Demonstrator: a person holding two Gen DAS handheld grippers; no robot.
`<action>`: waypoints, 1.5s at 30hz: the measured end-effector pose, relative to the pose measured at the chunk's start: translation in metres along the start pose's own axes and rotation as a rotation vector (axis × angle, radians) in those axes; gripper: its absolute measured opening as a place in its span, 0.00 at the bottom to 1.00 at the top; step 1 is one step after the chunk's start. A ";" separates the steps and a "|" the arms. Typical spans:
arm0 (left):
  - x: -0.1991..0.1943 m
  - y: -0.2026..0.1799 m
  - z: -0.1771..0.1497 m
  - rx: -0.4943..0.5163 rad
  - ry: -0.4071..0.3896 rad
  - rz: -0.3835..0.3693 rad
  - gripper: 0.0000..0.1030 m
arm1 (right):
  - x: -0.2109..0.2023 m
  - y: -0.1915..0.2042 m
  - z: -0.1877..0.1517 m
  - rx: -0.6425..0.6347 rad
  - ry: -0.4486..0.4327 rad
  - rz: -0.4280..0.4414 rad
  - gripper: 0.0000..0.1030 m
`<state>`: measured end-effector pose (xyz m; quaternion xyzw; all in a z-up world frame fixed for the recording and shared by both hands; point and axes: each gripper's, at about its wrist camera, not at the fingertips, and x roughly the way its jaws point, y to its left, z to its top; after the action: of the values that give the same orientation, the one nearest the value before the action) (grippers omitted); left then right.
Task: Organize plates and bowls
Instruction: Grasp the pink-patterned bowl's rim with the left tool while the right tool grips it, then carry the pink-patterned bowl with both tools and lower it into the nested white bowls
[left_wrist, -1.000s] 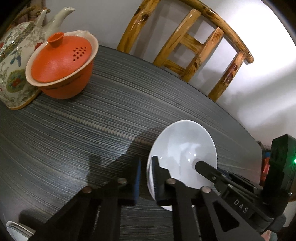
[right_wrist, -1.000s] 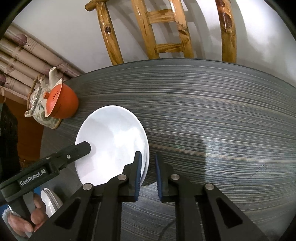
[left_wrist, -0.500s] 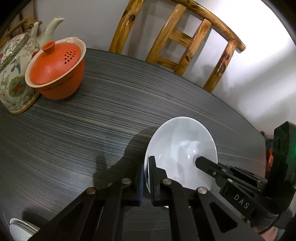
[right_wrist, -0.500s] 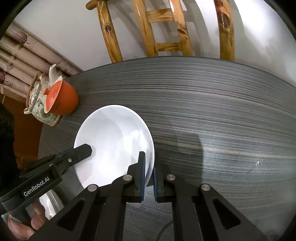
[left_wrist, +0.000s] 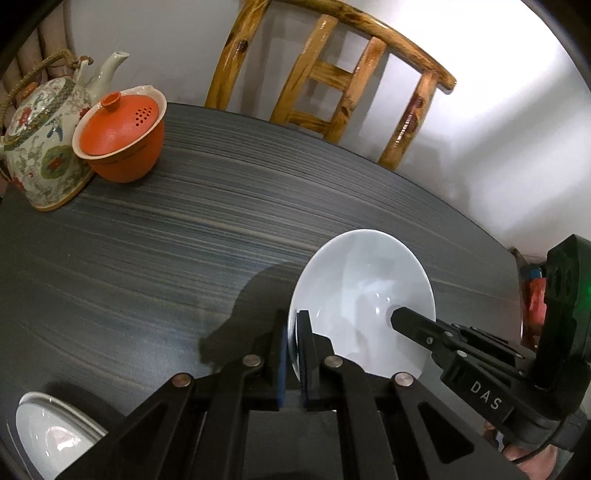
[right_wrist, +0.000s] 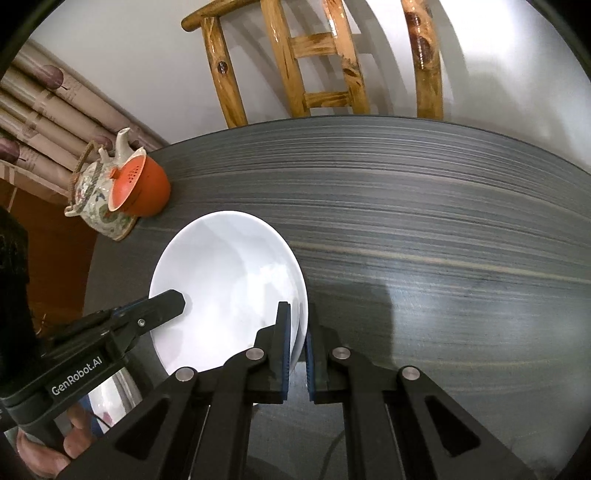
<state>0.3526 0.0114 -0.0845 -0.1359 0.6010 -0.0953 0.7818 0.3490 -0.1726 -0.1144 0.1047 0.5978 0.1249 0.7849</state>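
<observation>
A white bowl (left_wrist: 365, 291) is held over the dark striped table (left_wrist: 184, 240) by both grippers. My left gripper (left_wrist: 293, 347) is shut on the bowl's left rim. My right gripper (right_wrist: 297, 343) is shut on the bowl's (right_wrist: 229, 284) right rim. Each gripper shows in the other's view: the right one (left_wrist: 436, 332) across the bowl, the left one (right_wrist: 147, 317) at the bowl's left edge. Another white bowl (left_wrist: 48, 432) sits at the lower left in the left wrist view.
A flowered teapot (left_wrist: 40, 133) and an orange lidded cup (left_wrist: 122, 136) stand at the table's far left. A wooden chair (left_wrist: 332, 81) stands behind the table against a white wall. The table edge curves round on the right.
Both grippers have closed on the white bowl's rim, one on each side. The bowl looks slightly raised and both views have drawn back a little from the table.
</observation>
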 end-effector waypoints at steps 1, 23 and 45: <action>-0.004 -0.002 -0.002 0.001 -0.003 -0.002 0.04 | -0.004 0.000 -0.003 0.000 -0.003 -0.001 0.08; -0.081 -0.012 -0.093 0.043 -0.041 -0.036 0.04 | -0.081 0.025 -0.094 -0.003 -0.067 0.000 0.08; -0.101 0.008 -0.196 0.051 0.003 -0.037 0.04 | -0.090 0.040 -0.203 0.052 -0.016 0.007 0.09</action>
<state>0.1374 0.0314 -0.0419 -0.1268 0.5971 -0.1252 0.7821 0.1277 -0.1601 -0.0734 0.1280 0.5942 0.1113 0.7862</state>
